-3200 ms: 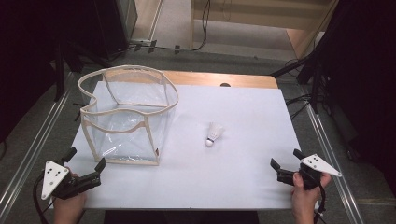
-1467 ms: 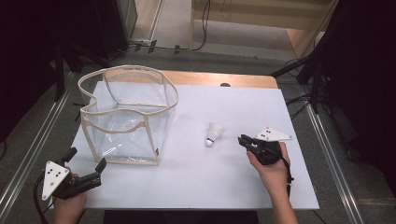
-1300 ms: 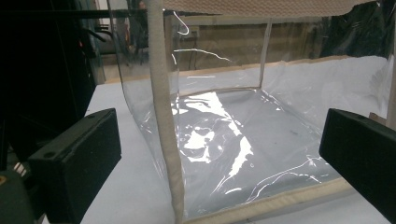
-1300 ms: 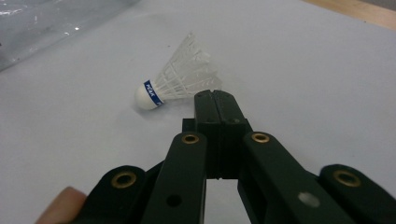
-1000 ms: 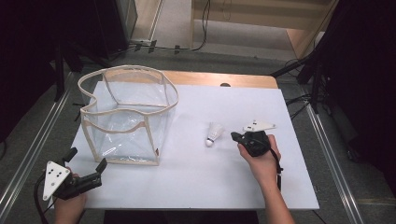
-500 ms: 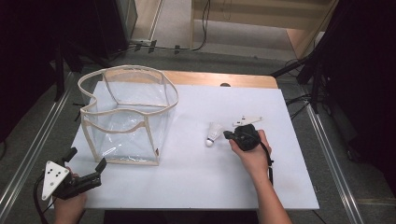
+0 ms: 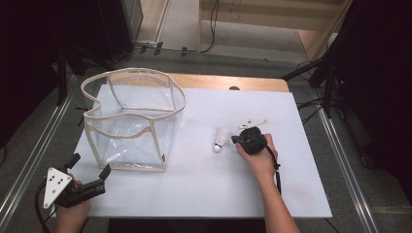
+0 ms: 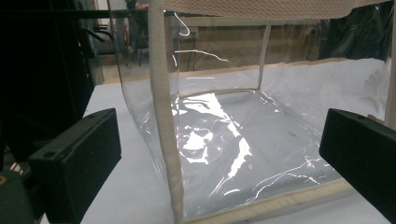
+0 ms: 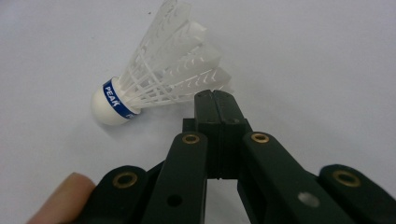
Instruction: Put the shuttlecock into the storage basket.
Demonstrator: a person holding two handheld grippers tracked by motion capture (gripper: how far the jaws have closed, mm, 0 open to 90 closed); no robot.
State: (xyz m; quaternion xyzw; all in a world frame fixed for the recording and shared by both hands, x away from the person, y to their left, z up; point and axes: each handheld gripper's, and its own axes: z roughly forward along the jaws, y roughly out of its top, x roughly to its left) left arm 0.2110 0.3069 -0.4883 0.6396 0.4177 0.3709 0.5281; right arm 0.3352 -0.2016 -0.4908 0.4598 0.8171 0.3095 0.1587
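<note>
White feathered shuttlecock with a white cork tip and blue band [image 7: 222, 139] lies on its side on the white table top [image 7: 204, 184], well apart from the clear plastic tote bag with beige fabric trim [image 7: 131, 121]. Right gripper [image 7: 235, 140] sits just beside the shuttlecock; in the right gripper view its jaws are pressed together, tips at the feather skirt [image 9: 177, 70]. Whether a feather edge is pinched there is hard to judge; probably nothing is held. Left gripper [image 7: 103, 173] rests near the bag's front corner, jaws spread wide, nothing between them. Judged progress: early. Shuttlecock not lifted; grasp, carry and drop into the bag remain.
</note>
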